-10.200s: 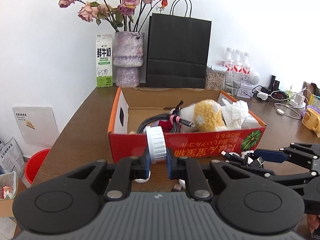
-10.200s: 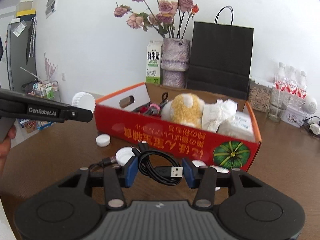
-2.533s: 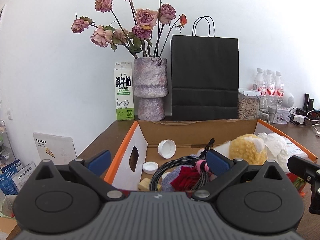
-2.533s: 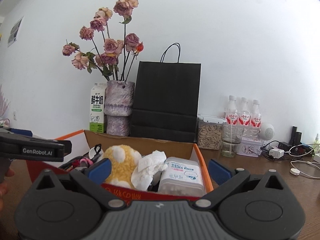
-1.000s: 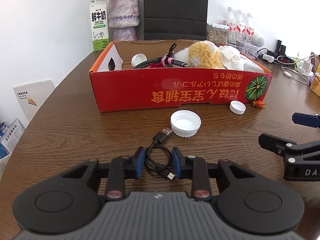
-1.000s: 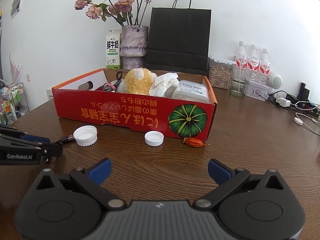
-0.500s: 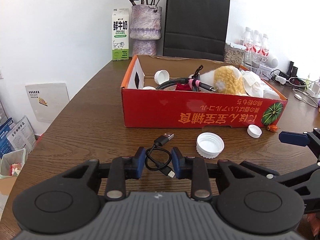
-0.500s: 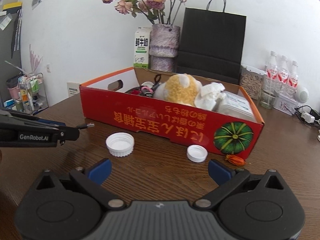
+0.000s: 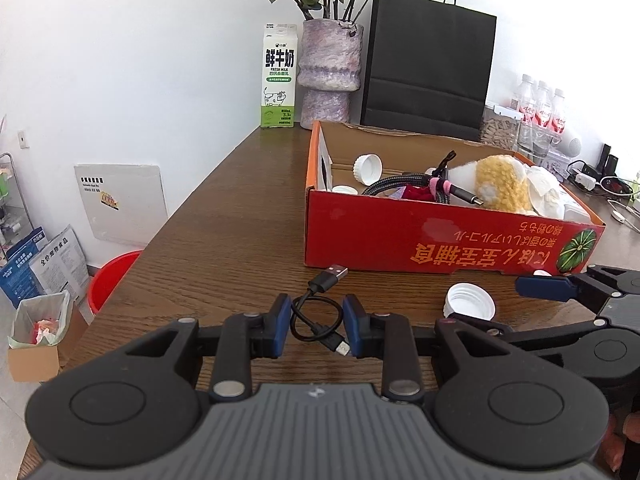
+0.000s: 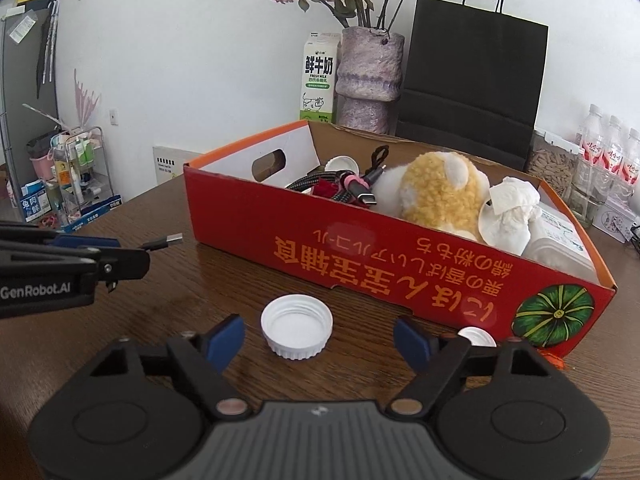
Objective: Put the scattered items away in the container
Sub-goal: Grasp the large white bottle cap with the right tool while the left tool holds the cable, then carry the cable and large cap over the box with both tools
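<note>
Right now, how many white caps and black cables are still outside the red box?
White caps: 2, the big cap and the small cap
Black cables: 1, the USB cable, held in the left gripper
Total: 3

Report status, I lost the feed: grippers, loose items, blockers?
Left gripper shut on black cable. Right gripper closing around big white cap, not gripping. Small cap by red box. No blockers.
</note>
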Demonstrator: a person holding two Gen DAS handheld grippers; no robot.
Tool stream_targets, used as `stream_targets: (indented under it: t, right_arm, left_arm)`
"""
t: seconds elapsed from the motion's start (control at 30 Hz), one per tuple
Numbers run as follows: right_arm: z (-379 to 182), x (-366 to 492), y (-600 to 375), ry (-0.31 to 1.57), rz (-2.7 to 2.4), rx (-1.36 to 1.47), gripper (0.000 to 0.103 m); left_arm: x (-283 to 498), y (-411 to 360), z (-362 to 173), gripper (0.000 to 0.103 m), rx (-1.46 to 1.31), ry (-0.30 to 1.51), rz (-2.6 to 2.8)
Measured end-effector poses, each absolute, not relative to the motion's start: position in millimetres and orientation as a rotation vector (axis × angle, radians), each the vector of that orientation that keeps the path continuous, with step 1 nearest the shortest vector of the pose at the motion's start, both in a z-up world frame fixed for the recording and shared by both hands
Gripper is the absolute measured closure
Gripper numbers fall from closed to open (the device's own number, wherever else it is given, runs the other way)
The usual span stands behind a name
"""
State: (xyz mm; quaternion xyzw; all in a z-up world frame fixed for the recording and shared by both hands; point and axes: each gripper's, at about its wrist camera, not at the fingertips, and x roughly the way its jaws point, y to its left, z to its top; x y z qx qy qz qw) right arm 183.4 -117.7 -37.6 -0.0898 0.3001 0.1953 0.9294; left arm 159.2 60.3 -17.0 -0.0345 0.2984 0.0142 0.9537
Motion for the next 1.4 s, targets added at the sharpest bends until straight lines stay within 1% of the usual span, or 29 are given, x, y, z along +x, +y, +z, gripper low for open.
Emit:
stream_targets:
  t: [0.03,0.07,0.1,0.47,0.73,0.9,1.1,1.3,1.4]
  right_arm:
    - [-38.6,184.8,-116.4,0.622,0.408,-0.182,0.036]
    - [-39.5,185.7,-115.2,0.629,0.416,-0.184,0.055]
    - [-41.0,186.6,-114.1,0.643,0.434,-0.187,0.064]
    - [-28.0,167.6,-128.9,0.536,0.444,-0.151,0.065]
    - [4.0,177.4,-161.8,0.439,0.391,-0.084,0.064]
    - [31.1,196.0,-182.3,0.362,0.328,-0.05,0.064]
    - [50.0,229.0,-199.3,0.315,0.264,-0.02,0.064]
    - [38.3,270.4,-204.2,0.314,0.243,0.025,0.064]
    - [27.8,289.2,-203.4,0.322,0.229,0.023,0.064]
  left_arm:
    - [159.3,60.8,-17.4,0.074,-0.071,0.607,0.028]
    - [159.3,61.3,-18.0,0.074,-0.072,0.607,0.027]
    - [159.1,61.6,-18.1,0.074,-0.072,0.607,0.026]
    - [157.7,61.3,-13.3,0.074,-0.094,0.575,0.031]
    - [170.5,49.4,23.9,0.074,-0.102,0.474,0.008]
    - [194.3,33.5,47.3,0.074,-0.101,0.412,-0.008]
    - [231.4,12.1,56.9,0.074,-0.119,0.385,-0.015]
    - [274.6,2.7,47.6,0.074,-0.151,0.341,-0.026]
    - [295.6,-1.5,39.7,0.074,-0.122,0.362,0.0]
